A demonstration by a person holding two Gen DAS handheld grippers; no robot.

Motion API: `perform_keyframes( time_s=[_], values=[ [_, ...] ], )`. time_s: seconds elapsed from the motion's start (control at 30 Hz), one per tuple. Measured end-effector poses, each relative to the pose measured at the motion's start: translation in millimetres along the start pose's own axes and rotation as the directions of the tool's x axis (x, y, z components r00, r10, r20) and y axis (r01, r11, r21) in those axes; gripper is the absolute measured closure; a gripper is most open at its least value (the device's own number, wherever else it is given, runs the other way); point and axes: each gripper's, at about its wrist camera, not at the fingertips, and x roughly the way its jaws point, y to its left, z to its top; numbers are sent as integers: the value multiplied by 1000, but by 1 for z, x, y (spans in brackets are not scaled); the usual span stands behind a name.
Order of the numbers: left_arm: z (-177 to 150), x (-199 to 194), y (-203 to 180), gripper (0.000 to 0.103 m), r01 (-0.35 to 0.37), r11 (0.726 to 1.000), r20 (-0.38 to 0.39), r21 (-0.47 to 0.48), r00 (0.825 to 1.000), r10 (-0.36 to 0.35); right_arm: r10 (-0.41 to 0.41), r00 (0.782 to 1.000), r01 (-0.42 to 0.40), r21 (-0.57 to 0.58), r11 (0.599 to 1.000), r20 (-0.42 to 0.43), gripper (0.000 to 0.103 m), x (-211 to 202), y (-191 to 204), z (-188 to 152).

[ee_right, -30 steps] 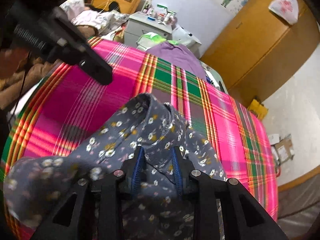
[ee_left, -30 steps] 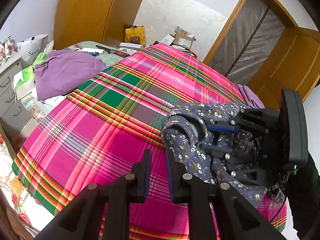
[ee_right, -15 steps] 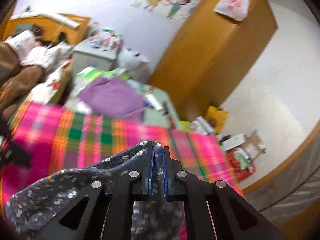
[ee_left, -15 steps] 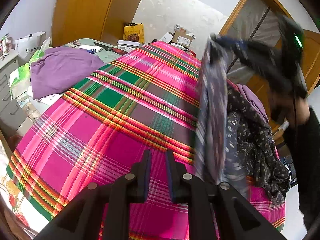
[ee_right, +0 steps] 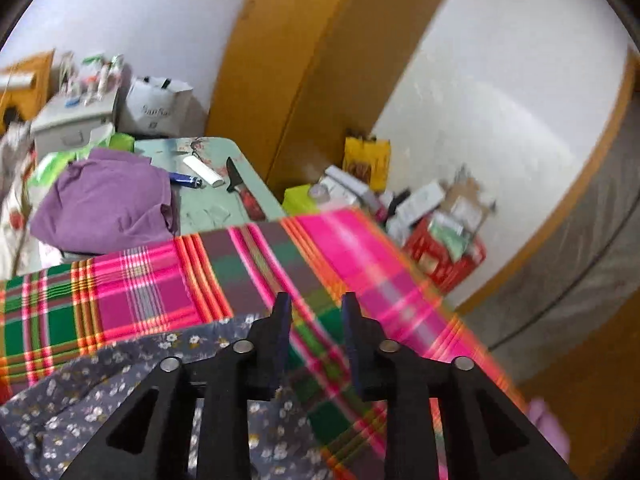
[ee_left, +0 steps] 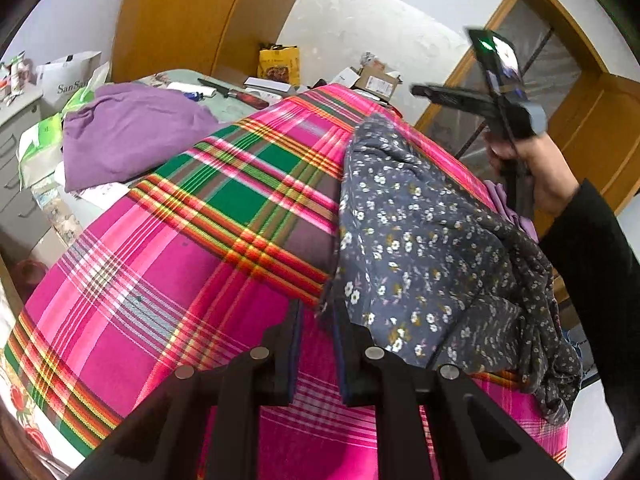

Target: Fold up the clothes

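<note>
1. Left gripper (ee_left: pixel 316 322) hovers low over the near part of the bed, jaws parted with nothing between them; a frayed edge of the floral garment (ee_left: pixel 424 248) lies just beside its right finger.
2. Right gripper (ee_right: pixel 314 316) is raised above the bed's far right side, jaws apart and empty, held by a hand (ee_left: pixel 532 168) in a dark sleeve.
3. That floral garment is dark grey-blue cloth with small white and yellow flowers, rumpled and unfolded, draped in a long heap on the right half of the bed, its far tip towards the far edge.
4. It rests on a plaid blanket (ee_left: pixel 168 272) of pink, green and orange bands.
5. To the far left, a purple cloth (ee_left: pixel 128 132) lies crumpled, and a knife (ee_right: pixel 244 192) beside it on a pale green table (ee_right: pixel 208 208).
6. Far behind stand a wooden wardrobe (ee_left: pixel 180 16), a white wall and boxes (ee_right: pixel 440 236).
</note>
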Motion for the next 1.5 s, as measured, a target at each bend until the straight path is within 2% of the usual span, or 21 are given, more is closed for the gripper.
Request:
perform_keyframes(
  time_s=[0.17,0.3,0.43,0.6,0.73,0.87,1.0,1.07,1.1,1.17,1.3,1.47,1.5],
  values=[
    [-3,-1,6,88,71,995,-4,-72,997,-71,78,997,-77,117,990,-4,73,-28,-21,-35],
    [-6,3,6,88,104,988,-2,-119,995,-105,145,989,-142,173,975,-8,72,-52,-23,-70],
    [-9,7,6,79,133,977,1,-164,991,-135,177,984,-168,201,965,-27,72,-74,-24,-106],
    [-13,11,5,76,170,961,7,-220,985,-172,172,985,-161,273,948,-15,71,-125,-36,-152],
    [-14,14,5,75,180,952,16,-247,983,-182,140,990,-135,345,929,10,53,-169,-49,-188],
    [-10,18,-1,74,161,954,8,-255,986,-164,103,994,-82,366,927,-37,49,-199,-45,-232],
    [-8,19,0,74,158,947,4,-279,987,-163,55,996,-23,371,928,-76,48,-210,-49,-260],
    [-8,19,-1,76,153,948,3,-279,987,-159,17,998,9,404,915,-62,48,-217,-65,-269],
    [-8,19,-2,80,151,950,6,-274,988,-156,6,998,19,420,907,-57,48,-218,-74,-273],
    [-7,18,-4,81,148,954,13,-261,989,-150,0,998,26,449,893,-57,47,-220,-93,-279],
    [-7,17,-8,85,140,961,21,-238,990,-139,50,996,-12,438,899,-76,47,-207,-119,-287],
    [-5,17,-12,90,122,971,21,-207,992,-121,191,969,-101,458,883,-154,48,-176,-125,-302],
    [-3,17,-13,92,120,972,20,-200,993,-119,225,961,-125,469,874,-163,60,-171,-124,-305]
  ],
)
